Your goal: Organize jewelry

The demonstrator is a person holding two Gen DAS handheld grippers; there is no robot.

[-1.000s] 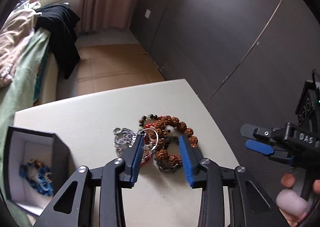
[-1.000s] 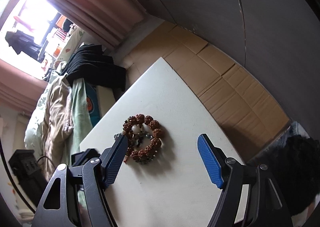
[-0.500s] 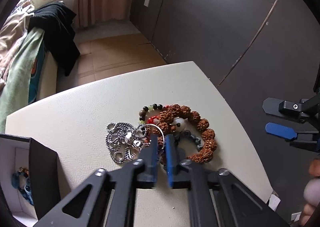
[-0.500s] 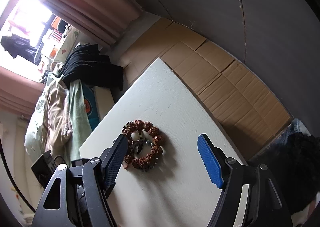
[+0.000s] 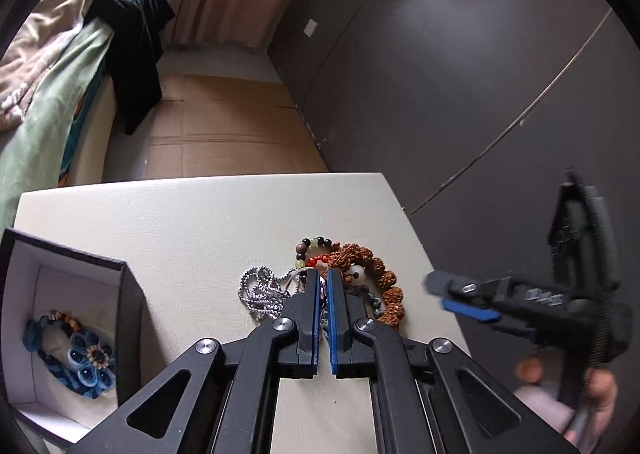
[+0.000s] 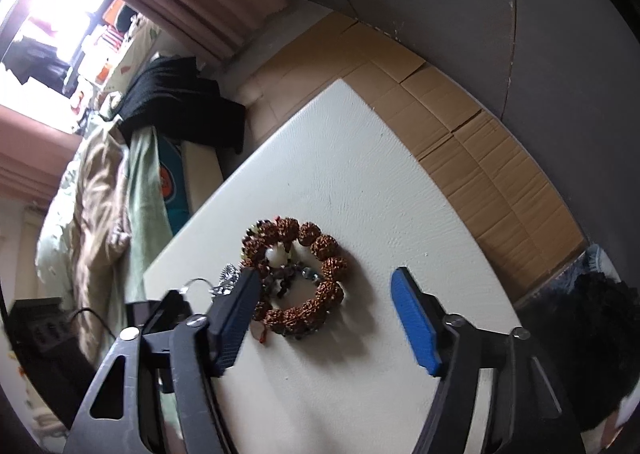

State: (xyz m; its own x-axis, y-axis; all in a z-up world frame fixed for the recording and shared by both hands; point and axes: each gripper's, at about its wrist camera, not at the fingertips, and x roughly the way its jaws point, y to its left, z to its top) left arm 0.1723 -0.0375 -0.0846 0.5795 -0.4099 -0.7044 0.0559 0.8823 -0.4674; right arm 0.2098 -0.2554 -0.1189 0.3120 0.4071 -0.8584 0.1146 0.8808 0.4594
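A pile of jewelry lies on the white table (image 5: 192,222): a brown seed-bead bracelet (image 5: 386,286), a silver chain (image 5: 260,292) and a small multicoloured bead bracelet (image 5: 316,244). My left gripper (image 5: 323,286) is shut in the middle of the pile; what sits between its pads is hidden. The brown bracelet (image 6: 320,282) also shows in the right wrist view. My right gripper (image 6: 328,310) is open and empty, hovering above that bracelet. It shows at the right of the left wrist view (image 5: 472,302).
An open dark box with white lining (image 5: 68,318) stands at the table's left and holds a blue flower bracelet (image 5: 76,354). A bed with clothes (image 5: 60,66) is beyond the table. Cardboard (image 5: 224,134) covers the floor by the dark wall.
My left gripper closed from wide open onto the jewelry pile and has stayed shut. My right gripper has moved closer over the brown bracelet, still open.
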